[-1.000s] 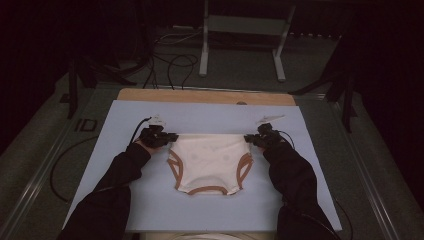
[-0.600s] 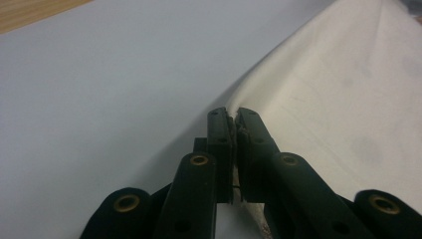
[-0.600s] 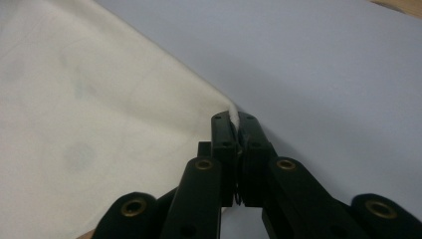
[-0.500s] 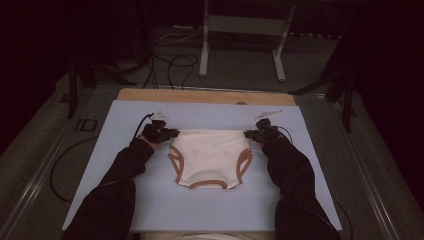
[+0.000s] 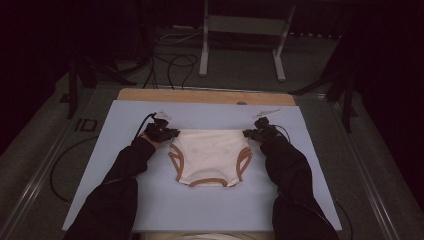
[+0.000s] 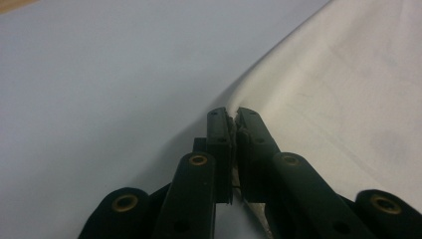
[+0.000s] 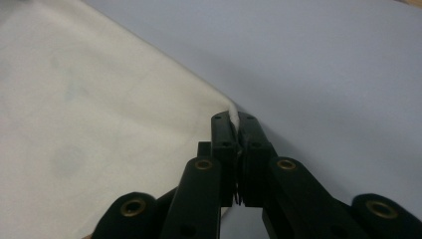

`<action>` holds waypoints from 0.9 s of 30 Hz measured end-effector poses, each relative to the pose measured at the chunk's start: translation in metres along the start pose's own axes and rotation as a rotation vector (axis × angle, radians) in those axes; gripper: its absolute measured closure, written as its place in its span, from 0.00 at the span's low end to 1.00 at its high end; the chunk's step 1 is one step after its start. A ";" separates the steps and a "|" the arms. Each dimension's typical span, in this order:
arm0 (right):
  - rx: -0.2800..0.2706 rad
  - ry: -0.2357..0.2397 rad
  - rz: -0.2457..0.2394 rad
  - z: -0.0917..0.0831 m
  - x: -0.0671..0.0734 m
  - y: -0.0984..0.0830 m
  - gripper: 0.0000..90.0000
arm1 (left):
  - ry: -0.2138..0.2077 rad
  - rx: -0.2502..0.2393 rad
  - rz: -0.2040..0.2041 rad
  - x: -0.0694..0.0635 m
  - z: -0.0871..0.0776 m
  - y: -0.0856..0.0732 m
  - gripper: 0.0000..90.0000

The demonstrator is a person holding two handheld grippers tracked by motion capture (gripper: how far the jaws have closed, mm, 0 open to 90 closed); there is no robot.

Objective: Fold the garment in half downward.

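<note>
The garment's (image 6: pixel 348 89) pinched corner is hidden between the hand-held gripper's (image 6: pixel 233 119) jaws.

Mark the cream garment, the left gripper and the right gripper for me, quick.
cream garment (image 5: pixel 210 155), high view, middle of its front panel.
left gripper (image 6: pixel 233 117), left gripper view, between the fingertips pinching the garment's corner.
right gripper (image 7: pixel 236 119), right gripper view, between the fingertips clamped on the other corner.

One pair of briefs (image 5: pixel 210 159), two grippers, left (image 5: pixel 168 133) and right (image 5: pixel 251 133), one blue mat (image 5: pixel 200 210), one desk (image 5: pixel 200 96).
</note>
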State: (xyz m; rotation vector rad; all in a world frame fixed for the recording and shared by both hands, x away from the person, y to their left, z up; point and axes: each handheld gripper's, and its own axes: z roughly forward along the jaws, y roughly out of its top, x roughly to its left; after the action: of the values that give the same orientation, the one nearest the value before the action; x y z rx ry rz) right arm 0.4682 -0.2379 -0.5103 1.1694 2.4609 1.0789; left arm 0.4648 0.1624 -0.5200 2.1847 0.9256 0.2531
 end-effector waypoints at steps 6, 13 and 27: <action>0.008 -0.005 0.011 0.005 -0.001 -0.001 0.98 | 0.003 0.008 -0.020 0.001 0.002 0.001 0.95; 0.012 -0.006 0.013 0.009 -0.003 -0.003 0.98 | 0.029 0.020 -0.008 -0.001 0.003 0.002 0.92; -0.006 0.040 0.013 0.002 0.003 0.003 0.52 | 0.061 -0.037 -0.072 -0.001 -0.011 0.006 0.30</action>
State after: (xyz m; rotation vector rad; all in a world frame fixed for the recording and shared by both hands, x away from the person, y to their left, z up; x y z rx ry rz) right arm 0.4690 -0.2336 -0.5088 1.1743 2.4816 1.1236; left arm 0.4632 0.1649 -0.5080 2.1154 1.0228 0.3013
